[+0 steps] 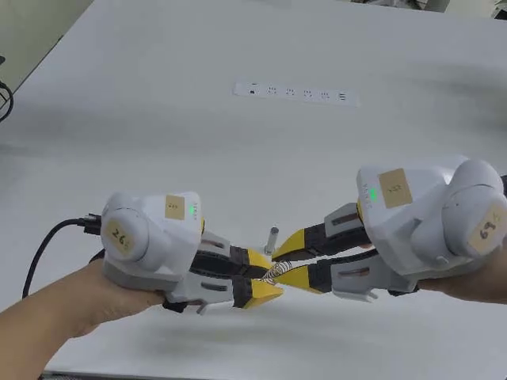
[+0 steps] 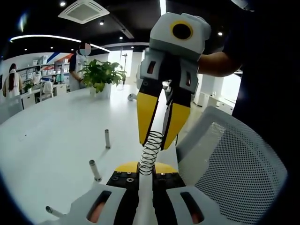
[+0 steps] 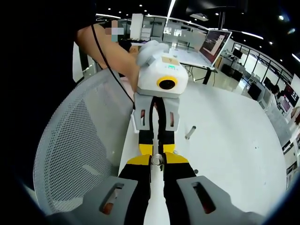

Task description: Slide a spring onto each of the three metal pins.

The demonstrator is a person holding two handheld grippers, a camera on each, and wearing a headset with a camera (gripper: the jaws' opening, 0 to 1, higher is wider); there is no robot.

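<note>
A small metal spring (image 1: 274,272) is stretched between the two grippers just above the white table (image 1: 238,158). My left gripper (image 1: 265,282) is shut on one end of it, and in the left gripper view the spring (image 2: 151,152) rises from my own jaws into the other gripper's yellow fingers (image 2: 146,115). My right gripper (image 1: 285,264) is shut on the other end, and the right gripper view shows the spring (image 3: 157,160) end-on between its tips. One upright metal pin (image 1: 273,237) stands just behind the grippers. Three pins (image 2: 107,138) (image 2: 95,170) (image 2: 52,212) stand bare.
A white power strip (image 1: 295,93) lies at the far middle of the table. A black cable (image 1: 47,245) trails from the left gripper. A mesh chair back (image 2: 229,154) is close to the table's near edge. A potted plant (image 2: 101,75) stands far off.
</note>
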